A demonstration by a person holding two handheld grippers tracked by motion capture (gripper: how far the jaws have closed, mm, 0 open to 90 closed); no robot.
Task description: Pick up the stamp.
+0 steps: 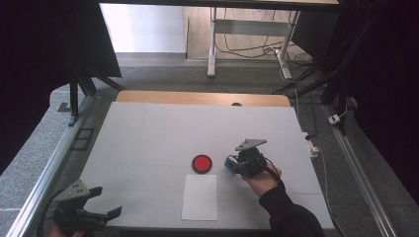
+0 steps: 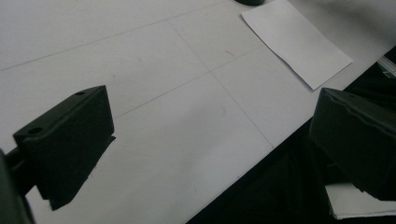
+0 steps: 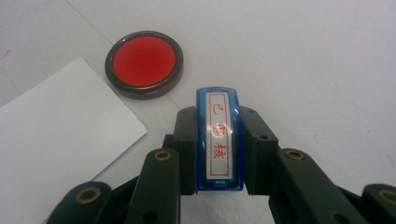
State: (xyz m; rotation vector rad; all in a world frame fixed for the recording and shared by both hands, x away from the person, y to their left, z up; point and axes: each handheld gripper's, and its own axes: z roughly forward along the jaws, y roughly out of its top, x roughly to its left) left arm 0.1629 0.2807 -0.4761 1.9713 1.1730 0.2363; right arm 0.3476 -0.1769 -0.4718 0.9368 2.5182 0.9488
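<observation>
Blue stamp (image 3: pixel 219 140) w/ red chars, red ink pad (image 3: pixel 144 63), white paper (image 3: pixel 56 135)

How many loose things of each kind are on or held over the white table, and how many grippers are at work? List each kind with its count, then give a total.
Round red ink pad: 1
Blue stamp, clamped in the right gripper: 1
White sheet of paper: 1
Grippers, counting the left gripper with its jaws apart: 2
Total: 5
</observation>
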